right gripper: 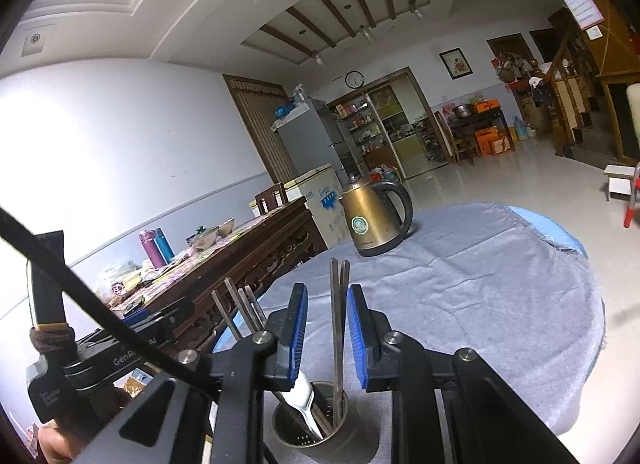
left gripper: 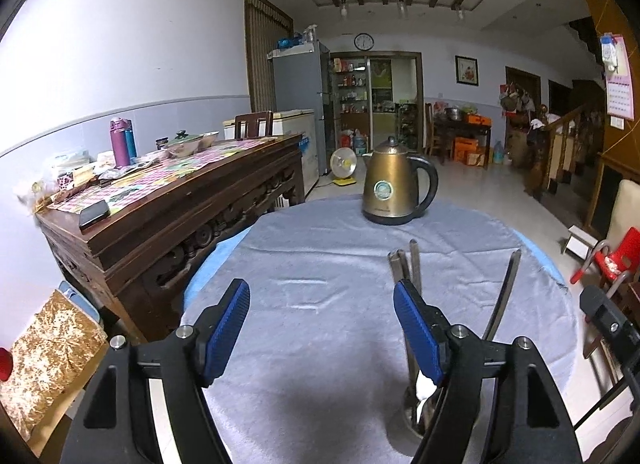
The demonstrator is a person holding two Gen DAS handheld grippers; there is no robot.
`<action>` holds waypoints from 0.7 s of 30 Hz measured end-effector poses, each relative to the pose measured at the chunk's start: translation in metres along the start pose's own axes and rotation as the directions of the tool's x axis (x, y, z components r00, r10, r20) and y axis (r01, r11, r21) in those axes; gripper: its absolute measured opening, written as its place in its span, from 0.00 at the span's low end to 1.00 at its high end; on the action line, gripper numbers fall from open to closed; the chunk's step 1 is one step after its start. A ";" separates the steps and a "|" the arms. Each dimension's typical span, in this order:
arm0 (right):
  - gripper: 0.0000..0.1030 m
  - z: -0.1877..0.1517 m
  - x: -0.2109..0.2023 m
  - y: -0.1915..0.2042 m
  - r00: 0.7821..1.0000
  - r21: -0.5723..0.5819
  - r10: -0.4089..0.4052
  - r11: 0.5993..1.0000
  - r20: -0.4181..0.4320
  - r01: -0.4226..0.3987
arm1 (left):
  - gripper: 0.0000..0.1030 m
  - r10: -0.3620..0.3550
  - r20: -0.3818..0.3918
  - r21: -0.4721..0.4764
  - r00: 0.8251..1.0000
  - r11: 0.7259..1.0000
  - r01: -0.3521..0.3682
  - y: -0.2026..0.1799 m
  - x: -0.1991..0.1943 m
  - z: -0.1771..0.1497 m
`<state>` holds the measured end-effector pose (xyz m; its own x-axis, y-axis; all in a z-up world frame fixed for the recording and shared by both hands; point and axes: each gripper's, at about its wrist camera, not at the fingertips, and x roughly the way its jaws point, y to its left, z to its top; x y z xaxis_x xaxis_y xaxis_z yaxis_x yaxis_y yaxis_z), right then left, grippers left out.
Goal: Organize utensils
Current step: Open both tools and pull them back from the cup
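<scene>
A round metal utensil holder (right gripper: 298,440) stands on the grey-clothed table just under my right gripper (right gripper: 327,304). It holds a white spoon (right gripper: 304,396) and several metal chopsticks. A pair of chopsticks (right gripper: 338,304) rises between the right gripper's blue pads with a gap on the left side, so the pads are not pressing on it. More chopsticks (right gripper: 240,304) lean out to the left. My left gripper (left gripper: 322,296) stands wide open over bare cloth, with nothing between its fingers. The holder (left gripper: 402,418) sits behind its right finger, chopsticks (left gripper: 404,264) sticking up.
A bronze electric kettle (left gripper: 394,184) stands at the far side of the round table (left gripper: 320,248). A carved wooden sideboard (left gripper: 160,200) with bottles and dishes lies close on the left. A red child's chair (left gripper: 612,260) is at the right.
</scene>
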<state>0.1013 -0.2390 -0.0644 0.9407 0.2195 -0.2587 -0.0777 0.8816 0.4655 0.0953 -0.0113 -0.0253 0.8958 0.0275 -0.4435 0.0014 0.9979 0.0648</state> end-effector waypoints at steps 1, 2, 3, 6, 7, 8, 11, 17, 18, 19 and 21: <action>0.22 0.000 0.000 0.000 1.000 0.001 -0.001 1.000 -0.003 0.001 | 0.79 0.004 -0.003 0.005 1.000 1.000 -0.004 0.000 0.000 0.000; 0.22 -0.001 0.000 0.000 1.000 0.001 -0.002 1.000 -0.007 0.002 | 0.82 0.009 -0.004 0.014 1.000 1.000 -0.008 0.001 0.000 -0.001; 0.23 -0.001 0.000 0.000 1.000 0.000 -0.004 1.000 -0.012 0.004 | 0.82 0.017 0.000 0.022 1.000 1.000 -0.017 0.001 -0.002 -0.003; 0.36 -0.003 0.000 0.000 0.999 -0.009 -0.015 1.000 -0.034 0.015 | 0.83 0.033 0.011 0.036 0.999 0.999 -0.033 0.005 -0.004 -0.006; 0.44 -0.004 -0.001 -0.001 0.999 -0.012 -0.019 1.000 -0.038 0.018 | 0.83 0.033 0.010 0.038 0.999 0.999 -0.033 0.006 -0.005 -0.006; 0.47 -0.005 -0.001 0.000 0.999 -0.015 -0.022 1.000 -0.037 0.022 | 0.83 0.033 0.005 0.041 0.999 0.999 -0.034 0.007 -0.006 -0.007; 0.47 -0.008 -0.002 0.001 0.999 -0.029 -0.030 0.999 -0.043 0.029 | 0.83 0.039 -0.004 0.046 0.999 0.998 -0.039 0.007 -0.005 -0.008; 0.48 -0.009 -0.001 0.004 0.998 -0.042 -0.036 0.999 -0.060 0.034 | 0.83 0.061 -0.029 0.050 0.998 0.997 -0.060 0.011 -0.003 -0.012; 0.49 -0.010 -0.001 0.005 0.997 -0.046 -0.039 0.998 -0.064 0.036 | 0.83 0.066 -0.034 0.049 0.997 0.997 -0.064 0.012 -0.002 -0.013; 0.51 -0.010 0.000 0.006 0.997 -0.049 -0.040 0.998 -0.069 0.037 | 0.83 0.070 -0.040 0.047 0.997 0.997 -0.068 0.013 -0.001 -0.013; 0.52 -0.011 0.001 0.008 0.996 -0.056 -0.042 0.998 -0.076 0.038 | 0.83 0.077 -0.046 0.047 0.996 0.996 -0.074 0.016 0.000 -0.015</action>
<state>0.0980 -0.2275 -0.0699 0.9153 0.2131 -0.3419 -0.0601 0.9114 0.4071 0.0891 0.0052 -0.0374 0.8718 0.1066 -0.4781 -0.0446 0.9893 0.1391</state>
